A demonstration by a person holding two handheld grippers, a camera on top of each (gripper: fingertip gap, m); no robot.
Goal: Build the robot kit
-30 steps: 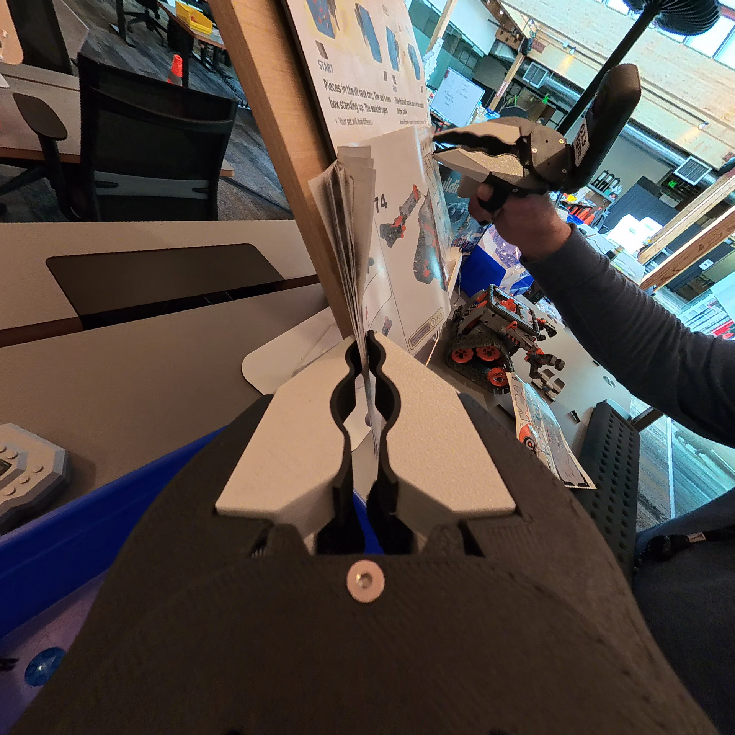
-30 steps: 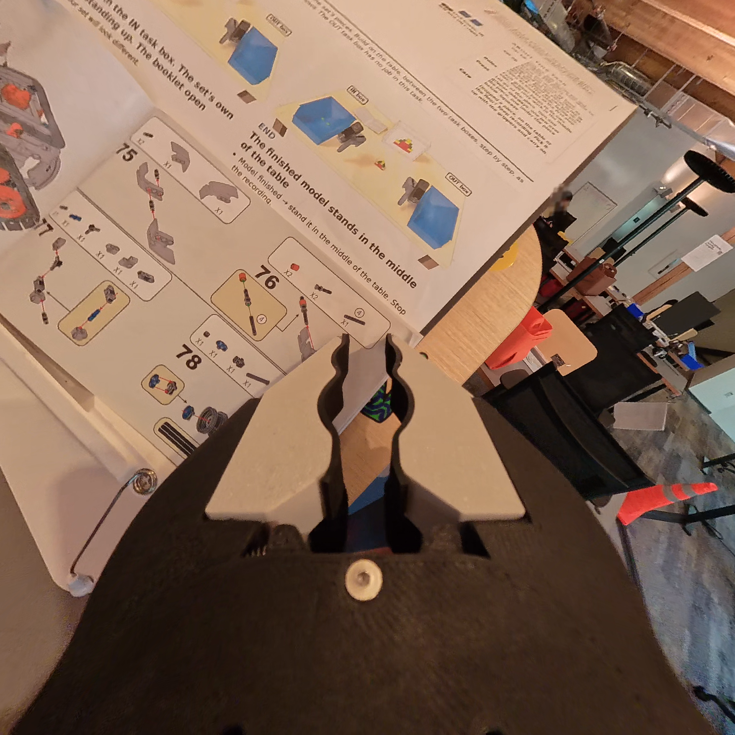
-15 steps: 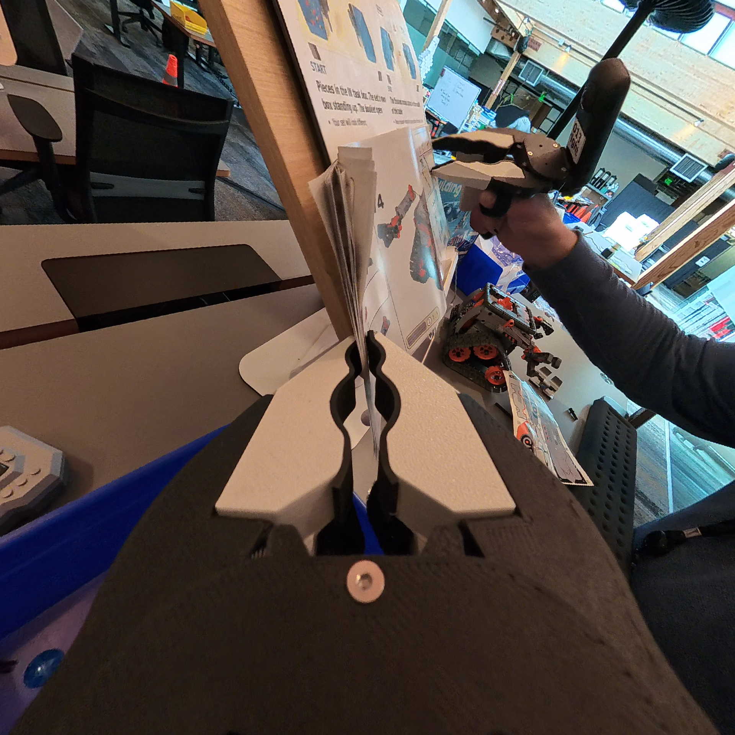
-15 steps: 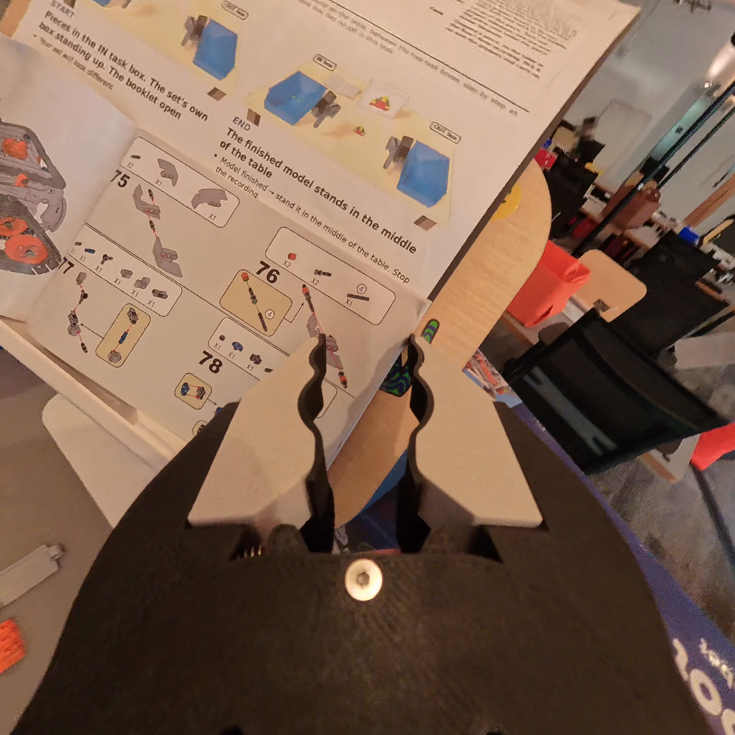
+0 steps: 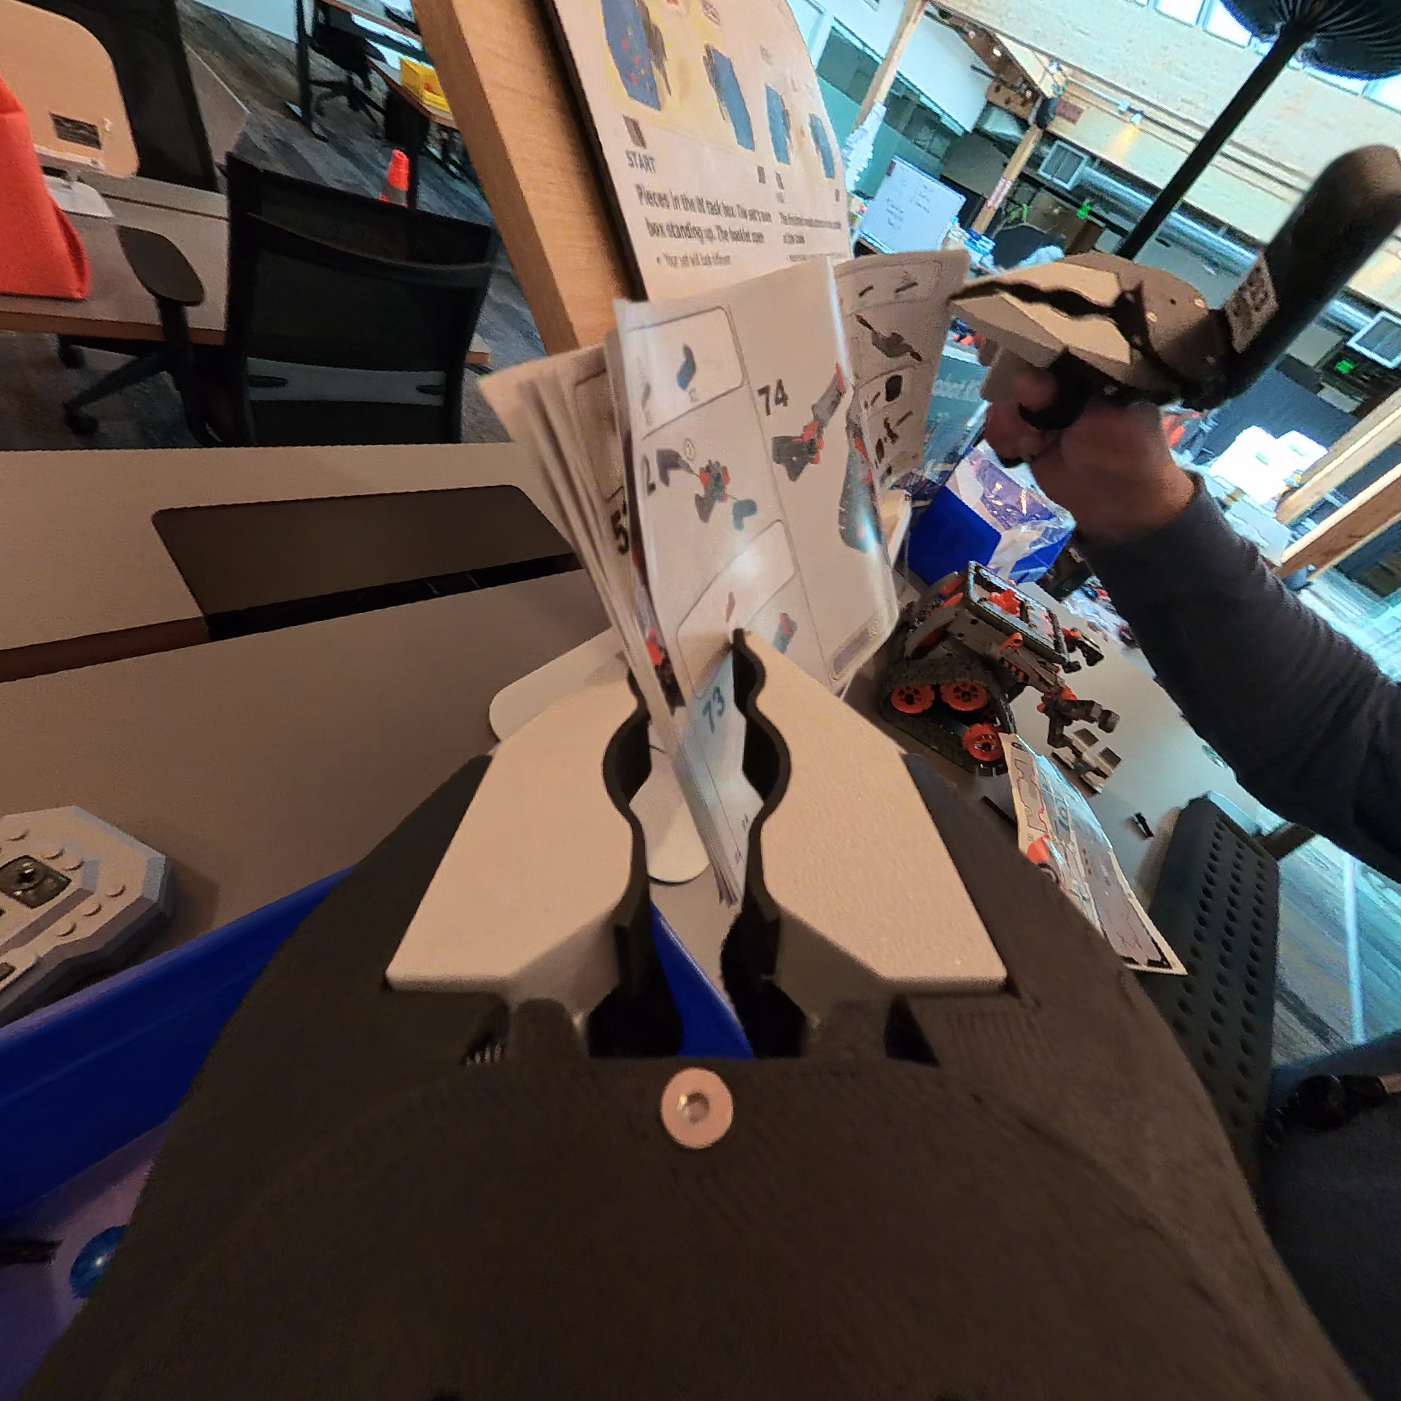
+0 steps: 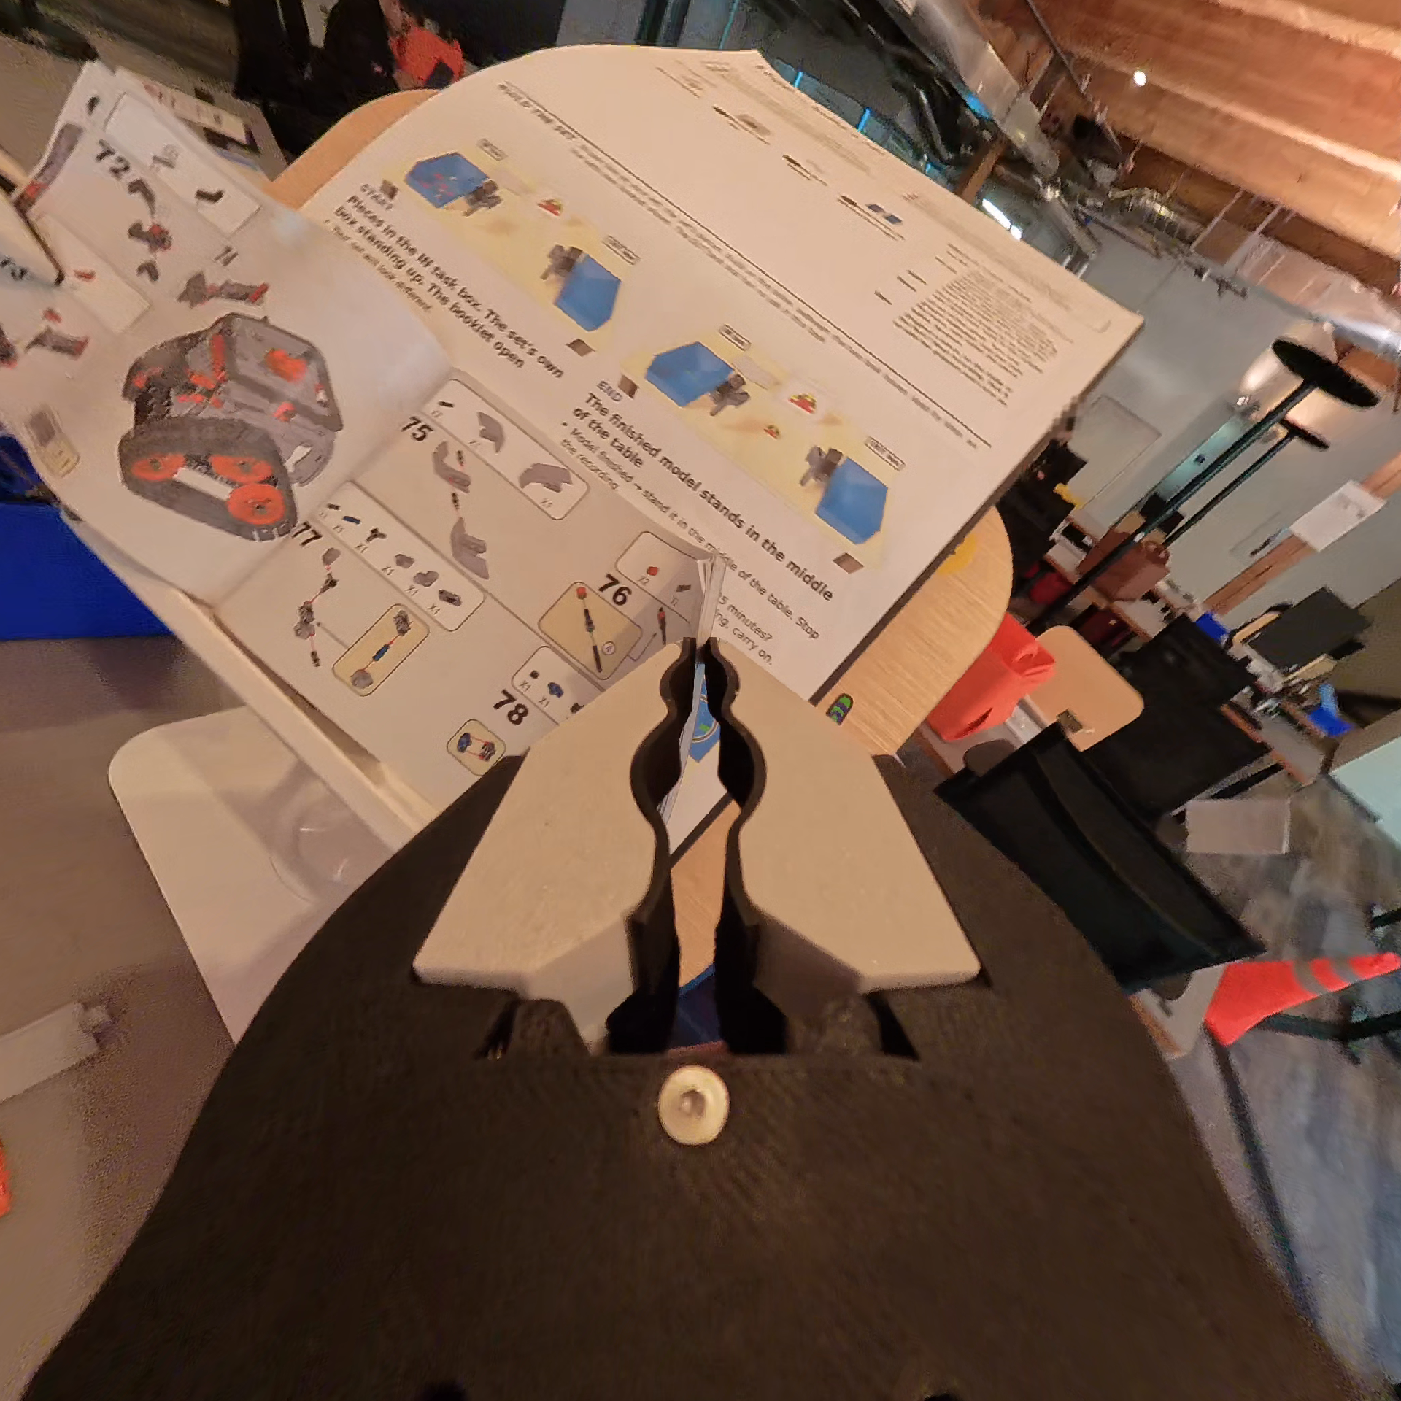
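Note:
An open instruction booklet (image 5: 758,470) stands on a white stand (image 5: 546,697) in front of a wooden board with an instruction sheet (image 5: 728,129). My left gripper (image 5: 688,663) is open at the booklet's lower left. The left-hand pages stand loosely between its fingers without being pinched. My right gripper (image 6: 697,646) is shut on the outer corner of several right-hand pages of the booklet (image 6: 424,546). It also shows in the left wrist view (image 5: 978,299), closed at the page's upper right edge and held by a hand in a dark sleeve.
A grey and orange tracked model (image 5: 978,652) sits on the table right of the stand, with a loose printed sheet (image 5: 1076,849) beside it. A blue bin (image 5: 136,1008) lies under my left gripper. A blue box (image 5: 978,515) stands behind the model. Black chairs (image 5: 341,303) are beyond the table. My hands' fingertips stand some 30 centimeters from each other.
My left gripper was shut on the left-hand pages and has opened, so the pages now stand free between its fingers. My right gripper opened wide, then closed on the right-hand pages' corner.

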